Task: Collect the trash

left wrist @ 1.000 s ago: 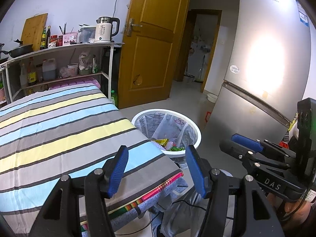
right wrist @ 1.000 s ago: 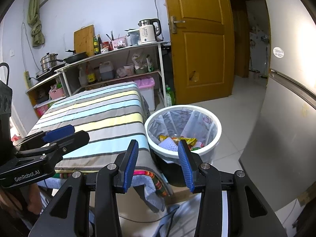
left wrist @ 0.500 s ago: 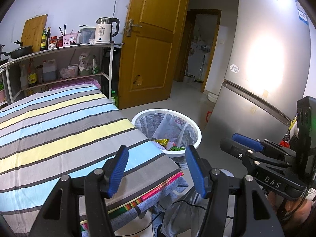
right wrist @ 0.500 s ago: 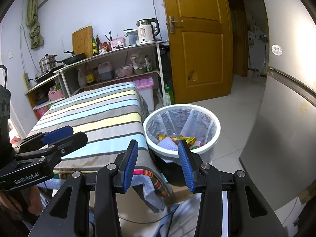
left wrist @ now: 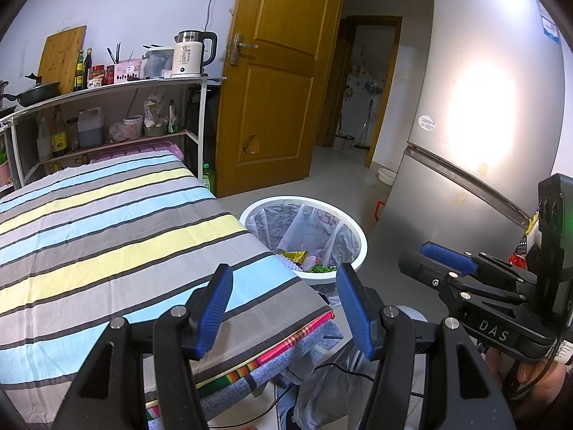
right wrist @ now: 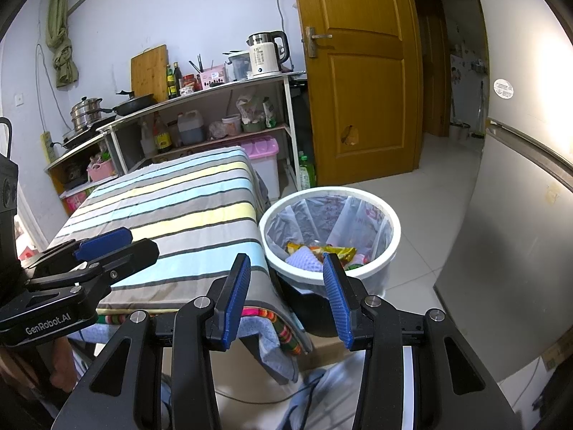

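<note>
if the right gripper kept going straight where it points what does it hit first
Probably the white trash bin near its rim, beside the striped table corner. The open right gripper holds nothing; depth is unclear.

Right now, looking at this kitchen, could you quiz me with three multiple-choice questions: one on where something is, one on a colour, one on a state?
1. Where does the white trash bin stand?
A. on the shelf
B. on the floor beside the striped table
C. inside the fridge

2. What colour are the pads on both sets of fingers?
A. blue
B. red
C. green

3. What is in the right gripper?
A. a wrapper
B. a bottle
C. nothing

B: it stands at the table's corner.
A: all the pads are blue.
C: its fingers stand apart, empty.
</note>
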### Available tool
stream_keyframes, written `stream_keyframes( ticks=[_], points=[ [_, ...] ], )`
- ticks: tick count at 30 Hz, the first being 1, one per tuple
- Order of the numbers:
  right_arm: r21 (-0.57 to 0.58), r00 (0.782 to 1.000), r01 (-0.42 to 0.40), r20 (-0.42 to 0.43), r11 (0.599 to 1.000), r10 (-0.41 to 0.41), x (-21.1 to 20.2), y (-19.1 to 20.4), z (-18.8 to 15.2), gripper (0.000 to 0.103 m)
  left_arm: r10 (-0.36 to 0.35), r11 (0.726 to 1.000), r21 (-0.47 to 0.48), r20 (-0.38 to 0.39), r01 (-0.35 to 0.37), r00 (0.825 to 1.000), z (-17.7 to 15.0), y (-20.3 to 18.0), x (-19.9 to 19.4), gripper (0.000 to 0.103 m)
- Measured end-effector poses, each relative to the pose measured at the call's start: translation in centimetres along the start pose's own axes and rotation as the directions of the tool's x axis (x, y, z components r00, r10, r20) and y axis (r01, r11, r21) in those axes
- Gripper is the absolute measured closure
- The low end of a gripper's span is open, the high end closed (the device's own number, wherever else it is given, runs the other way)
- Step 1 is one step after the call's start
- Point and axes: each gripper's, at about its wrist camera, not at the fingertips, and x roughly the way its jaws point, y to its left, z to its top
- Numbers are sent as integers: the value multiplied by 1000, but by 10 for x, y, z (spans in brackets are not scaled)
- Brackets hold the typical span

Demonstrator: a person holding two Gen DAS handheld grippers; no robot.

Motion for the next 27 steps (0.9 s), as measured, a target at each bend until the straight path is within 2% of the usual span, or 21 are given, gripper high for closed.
stream_keyframes(
  ticks=[27],
  points=[
    [-1, 1000, -1, -5, 1000, 1, 2, -1, 0, 59, 4, 1000, 1, -16, -4, 1000, -1, 2, 5, 41]
  ],
)
